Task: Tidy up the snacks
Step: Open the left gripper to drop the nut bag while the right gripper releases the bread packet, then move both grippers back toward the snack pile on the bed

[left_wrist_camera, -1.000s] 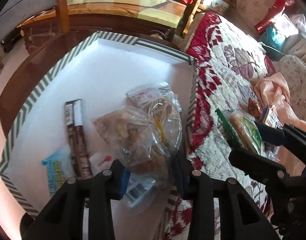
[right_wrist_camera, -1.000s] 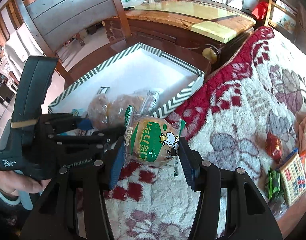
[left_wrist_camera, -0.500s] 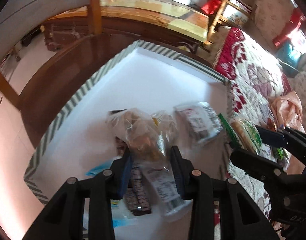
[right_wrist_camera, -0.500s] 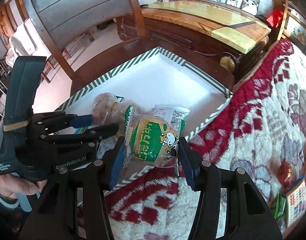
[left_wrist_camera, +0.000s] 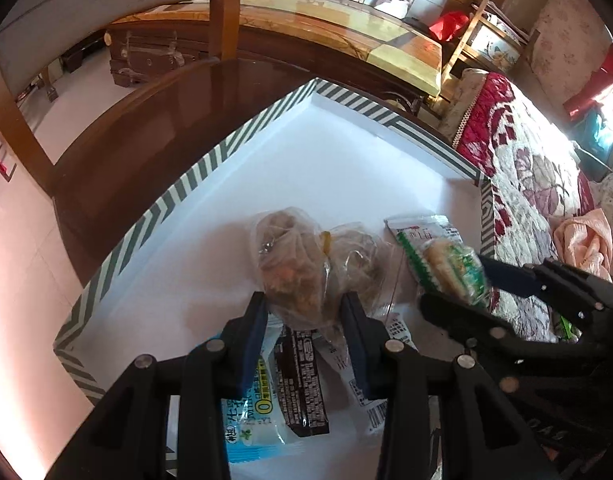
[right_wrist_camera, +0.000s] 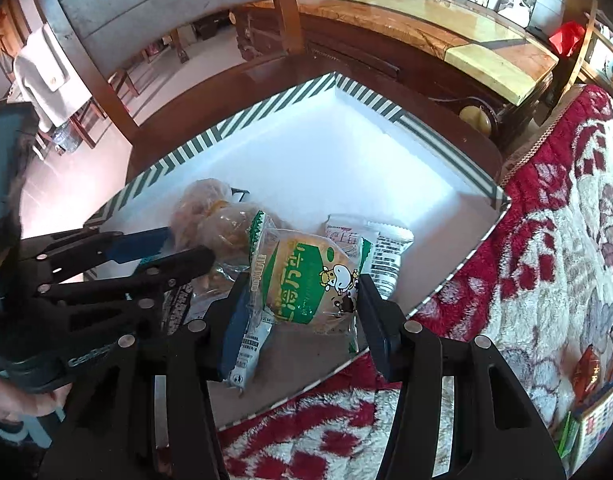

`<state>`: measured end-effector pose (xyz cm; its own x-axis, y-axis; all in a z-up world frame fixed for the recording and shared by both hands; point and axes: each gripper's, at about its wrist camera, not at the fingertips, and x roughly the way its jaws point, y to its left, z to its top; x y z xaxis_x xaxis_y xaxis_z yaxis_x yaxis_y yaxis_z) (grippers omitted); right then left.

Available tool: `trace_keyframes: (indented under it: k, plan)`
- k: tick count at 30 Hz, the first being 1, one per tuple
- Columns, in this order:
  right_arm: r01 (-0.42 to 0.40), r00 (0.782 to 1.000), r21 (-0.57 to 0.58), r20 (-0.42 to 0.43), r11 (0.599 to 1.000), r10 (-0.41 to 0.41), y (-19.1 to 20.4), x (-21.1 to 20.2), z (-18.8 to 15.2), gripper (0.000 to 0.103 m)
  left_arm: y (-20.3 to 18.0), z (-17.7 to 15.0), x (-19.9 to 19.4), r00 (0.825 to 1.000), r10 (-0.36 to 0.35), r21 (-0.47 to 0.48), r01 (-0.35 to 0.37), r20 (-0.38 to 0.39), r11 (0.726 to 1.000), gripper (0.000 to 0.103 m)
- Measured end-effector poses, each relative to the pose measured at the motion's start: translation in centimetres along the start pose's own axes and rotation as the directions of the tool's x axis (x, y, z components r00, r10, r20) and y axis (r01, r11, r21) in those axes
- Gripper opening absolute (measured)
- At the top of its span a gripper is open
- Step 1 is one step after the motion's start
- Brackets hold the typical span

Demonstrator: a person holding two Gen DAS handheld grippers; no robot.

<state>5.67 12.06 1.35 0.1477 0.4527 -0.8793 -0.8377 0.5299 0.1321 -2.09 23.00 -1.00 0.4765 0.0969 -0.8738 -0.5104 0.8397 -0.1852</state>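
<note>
Jaws of left gripper (left_wrist_camera: 302, 312) part closed on clear bag of brown snacks (left_wrist_camera: 294, 264); jaws of right gripper (right_wrist_camera: 302, 300) part closed on green bun packet (right_wrist_camera: 306, 280). Both moved since a second ago: bun packet then over red floral blanket (right_wrist_camera: 546, 240), now above striped white box (left_wrist_camera: 194, 176). Blue packet (left_wrist_camera: 250, 420), dark bar (left_wrist_camera: 302, 384) inside box. Box on dark wooden table (left_wrist_camera: 138, 128); chair (right_wrist_camera: 118, 12) and sideboard with photos (left_wrist_camera: 346, 32) behind.

Striped box (left_wrist_camera: 210, 162) on wooden table (left_wrist_camera: 146, 128)
</note>
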Motion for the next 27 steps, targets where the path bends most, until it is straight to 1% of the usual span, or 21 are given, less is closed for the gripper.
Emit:
trace_keyframes:
  k: [2, 4, 5, 6, 7, 9, 11, 15, 18, 20, 21, 25, 27]
  plan:
    - [0.004, 1.000, -0.011, 0.000, 1.000, -0.004, 0.2, 0.4, 0.0, 0.052, 0.1, -0.1, 0.0, 1.000, 0.009, -0.004, -0.009, 0.002, 1.000, 0.044]
    - [0.013, 1.000, -0.011, 0.010, 1.000, -0.013, 0.3, 0.4, 0.0, 0.053, 0.5, -0.1, 0.1, 1.000, 0.018, -0.034, -0.018, -0.004, 0.999, 0.054]
    - [0.013, 1.000, -0.001, 0.012, 1.000, -0.013, 0.1, 0.4, 0.0, 0.054, 0.9, 0.0, 0.2, 1.000, 0.021, -0.054, -0.021, -0.014, 0.998, 0.063]
    - [0.009, 1.000, 0.014, 0.011, 1.000, -0.009, -0.1, 0.3, 0.0, 0.055, 1.1, 0.0, 0.3, 1.000, 0.017, -0.070, -0.018, -0.024, 0.997, 0.069]
    - [-0.007, 1.000, 0.036, 0.009, 0.999, 0.007, -0.5, 0.2, 0.0, 0.058, 1.3, 0.1, 0.4, 1.000, 0.011, -0.082, -0.013, -0.028, 0.997, 0.071]
    - [-0.038, 0.999, 0.070, 0.016, 0.997, 0.037, -0.8, -0.1, -0.3, 0.063, 1.1, 0.1, 0.4, 1.000, 0.013, -0.075, -0.015, -0.026, 0.997, 0.076]
    - [-0.053, 0.998, 0.080, 0.039, 0.995, 0.050, -0.7, -0.7, -0.6, 0.063, 0.9, 0.0, 0.4, 0.999, 0.023, -0.062, -0.025, -0.025, 0.998, 0.080]
    - [-0.054, 0.997, 0.094, 0.052, 0.994, 0.049, -0.4, -1.8, -1.5, 0.063, 0.5, -0.2, 0.1, 0.999, 0.038, -0.044, -0.038, -0.006, 0.998, 0.081]
    - [-0.073, 0.995, 0.109, 0.075, 0.991, 0.065, -0.5, -3.0, -2.6, 0.063, 0.0, -0.6, -0.7, 0.998, 0.048, -0.021, -0.047, 0.035, 0.999, 0.082]
    - [-0.076, 0.994, 0.112, 0.089, 0.991, 0.066, -0.7, -3.8, -3.3, 0.063, -0.7, -1.0, -1.5, 0.996, 0.050, 0.006, -0.051, 0.076, 0.999, 0.082]
    - [-0.075, 0.993, 0.114, 0.096, 0.991, 0.064, -0.7, -4.3, -3.7, 0.063, -1.1, -1.2, -1.7, 0.995, 0.055, 0.020, -0.057, 0.089, 0.998, 0.084]
    - [-0.062, 0.991, 0.150, 0.129, 0.987, 0.043, -1.8, -6.4, -5.9, 0.063, -3.0, -2.1, -2.6, 0.989, 0.086, 0.086, -0.097, 0.123, 0.992, 0.086]
    - [-0.057, 0.990, 0.171, 0.139, 0.984, 0.033, -2.5, -7.1, -7.0, 0.063, -3.9, -2.6, -2.9, 0.987, 0.089, 0.113, -0.104, 0.130, 0.988, 0.087]
